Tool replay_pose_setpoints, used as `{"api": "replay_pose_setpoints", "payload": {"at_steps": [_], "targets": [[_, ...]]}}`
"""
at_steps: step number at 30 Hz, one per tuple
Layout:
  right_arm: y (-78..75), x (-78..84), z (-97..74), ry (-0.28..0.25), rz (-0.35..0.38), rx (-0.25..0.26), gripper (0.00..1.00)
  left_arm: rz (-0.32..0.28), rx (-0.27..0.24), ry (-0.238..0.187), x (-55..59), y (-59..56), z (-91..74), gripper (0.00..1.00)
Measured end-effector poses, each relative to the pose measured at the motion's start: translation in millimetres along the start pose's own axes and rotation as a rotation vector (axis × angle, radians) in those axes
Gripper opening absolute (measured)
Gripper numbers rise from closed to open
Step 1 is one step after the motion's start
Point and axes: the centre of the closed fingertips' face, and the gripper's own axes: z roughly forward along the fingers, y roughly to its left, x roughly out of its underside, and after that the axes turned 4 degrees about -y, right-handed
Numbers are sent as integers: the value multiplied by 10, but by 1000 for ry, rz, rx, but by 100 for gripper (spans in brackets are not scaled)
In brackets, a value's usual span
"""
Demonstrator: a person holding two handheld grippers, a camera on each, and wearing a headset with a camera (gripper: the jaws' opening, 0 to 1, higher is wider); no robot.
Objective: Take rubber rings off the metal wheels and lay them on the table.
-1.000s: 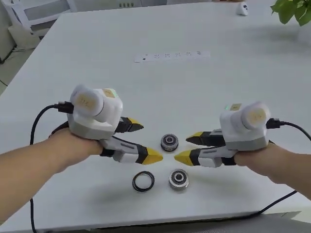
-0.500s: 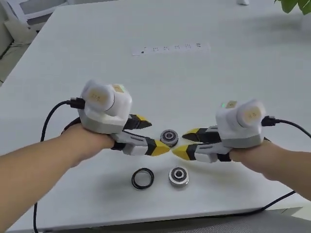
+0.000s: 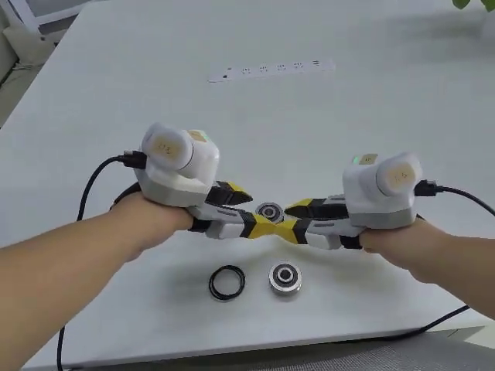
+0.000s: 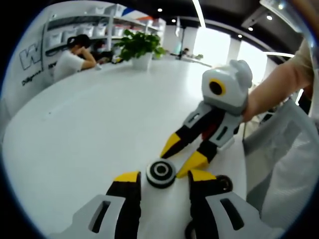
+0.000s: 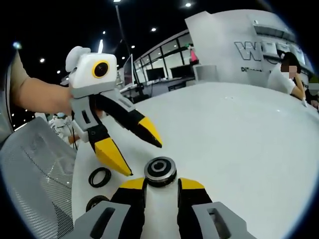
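Nearest, a loose black rubber ring and a bare silver metal wheel lie at six o'clock of the black-ringed metal wheel, which sits flat on the white table with the left gripper at nine and the right gripper at three, both with jaws apart, and that ring looks soft and stretchy, so pinch its outer rim!

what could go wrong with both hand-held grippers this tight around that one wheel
1. The left hand-held gripper and right hand-held gripper point tip to tip at the far wheel; their yellow tips could clash.
2. That wheel lies loose on the table, so a one-sided squeeze might push it away.
3. The loose rubber ring and bare wheel lie just nearer the person; a low sweep might knock them.
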Motion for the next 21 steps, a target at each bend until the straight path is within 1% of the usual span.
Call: {"api": "replay_pose_setpoints", "payload": {"at_steps": [1,7,9,11,15,16,21], "targets": [[-16,2,1,2,-15,0,20,1,1,-1,-7,-4,10,36],[-18,7,18,-5,-23,-4,18,10,8,2,-22,-26,84,32],[-27,11,24,-8,-23,-2,18,15,-2,8,-11,-13,100,31],[-32,8,27,-11,-23,-2,17,16,-1,13,-1,-8,112,28],[-39,10,26,-12,-24,1,16,32,0,25,28,-2,131,23],[-41,8,28,-14,-24,1,16,44,-6,31,38,13,133,23],[-43,13,33,-14,-25,1,16,52,-19,34,35,42,134,19]]}}
